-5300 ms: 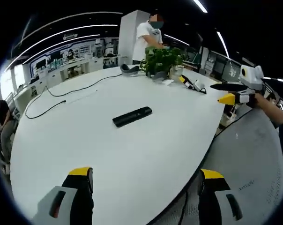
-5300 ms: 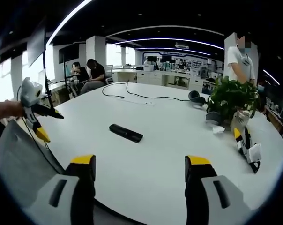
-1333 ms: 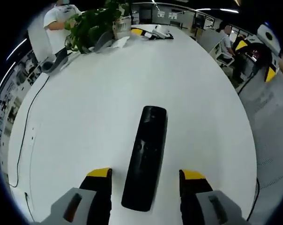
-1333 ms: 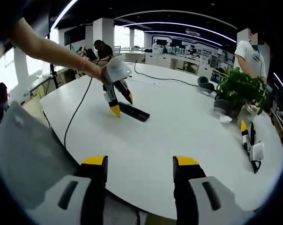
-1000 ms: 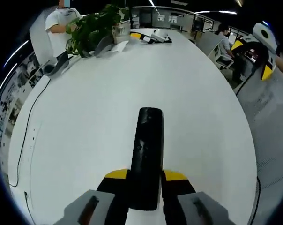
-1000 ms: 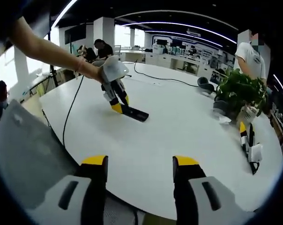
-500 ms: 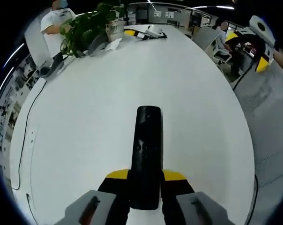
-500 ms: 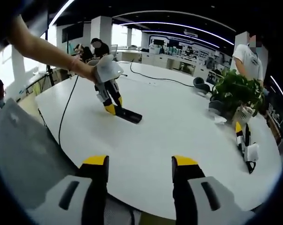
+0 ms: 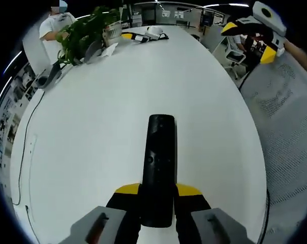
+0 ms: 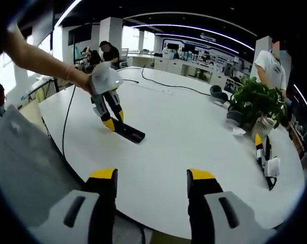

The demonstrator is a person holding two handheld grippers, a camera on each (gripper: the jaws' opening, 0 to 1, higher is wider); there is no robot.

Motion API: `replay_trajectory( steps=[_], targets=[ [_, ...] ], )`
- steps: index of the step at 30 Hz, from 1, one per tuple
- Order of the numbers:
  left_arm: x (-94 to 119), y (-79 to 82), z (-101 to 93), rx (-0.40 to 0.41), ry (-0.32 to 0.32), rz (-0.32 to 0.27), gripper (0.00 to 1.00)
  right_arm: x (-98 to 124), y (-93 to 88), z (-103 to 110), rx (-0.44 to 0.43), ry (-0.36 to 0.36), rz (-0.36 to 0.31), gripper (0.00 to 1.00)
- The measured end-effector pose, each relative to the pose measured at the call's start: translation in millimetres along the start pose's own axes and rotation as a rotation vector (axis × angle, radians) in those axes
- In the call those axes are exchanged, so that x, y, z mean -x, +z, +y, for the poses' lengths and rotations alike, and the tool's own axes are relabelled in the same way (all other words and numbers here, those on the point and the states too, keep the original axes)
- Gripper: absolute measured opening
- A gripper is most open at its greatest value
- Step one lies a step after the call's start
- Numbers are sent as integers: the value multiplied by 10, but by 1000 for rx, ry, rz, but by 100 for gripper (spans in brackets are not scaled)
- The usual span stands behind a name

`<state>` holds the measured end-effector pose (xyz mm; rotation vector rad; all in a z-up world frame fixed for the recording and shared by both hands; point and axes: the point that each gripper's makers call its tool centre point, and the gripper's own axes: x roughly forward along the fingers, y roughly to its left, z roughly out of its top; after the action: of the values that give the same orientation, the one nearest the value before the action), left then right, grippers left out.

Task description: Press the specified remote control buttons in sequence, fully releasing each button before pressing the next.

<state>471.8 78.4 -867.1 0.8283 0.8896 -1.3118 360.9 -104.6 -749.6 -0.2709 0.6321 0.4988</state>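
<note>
A long black remote control (image 9: 157, 168) lies lengthwise on the white table (image 9: 97, 112), its near end clamped between the yellow-tipped jaws of my left gripper (image 9: 158, 190). In the right gripper view the same remote (image 10: 128, 132) shows on the table with the left gripper (image 10: 112, 122) shut on its end, held by a person's hand. My right gripper (image 10: 151, 178) hangs open over the table's near edge, well short of the remote, with nothing between its jaws. It also appears far off at the top right of the left gripper view as the right gripper (image 9: 255, 30).
A potted plant (image 10: 255, 104) stands at the far right of the table, with a spare yellow-tipped gripper (image 10: 265, 157) lying near it. A black cable (image 10: 158, 84) trails across the far side. A grey mesh chair back (image 9: 290, 127) sits by the table edge. People sit at desks behind.
The left gripper shut on the remote's near end about a second ago and has since drawn it a little across the table toward the near edge. The right gripper stays open.
</note>
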Motion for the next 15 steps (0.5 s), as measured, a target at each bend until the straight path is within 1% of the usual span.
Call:
replay_trajectory(
  steps=[10, 15],
  targets=[
    [58, -72, -269, 15, 5, -5, 24, -5, 4, 29, 17, 6, 6, 56],
    [77, -100, -371, 23, 8, -10, 24, -3, 7, 34, 22, 7, 6, 56]
  ],
)
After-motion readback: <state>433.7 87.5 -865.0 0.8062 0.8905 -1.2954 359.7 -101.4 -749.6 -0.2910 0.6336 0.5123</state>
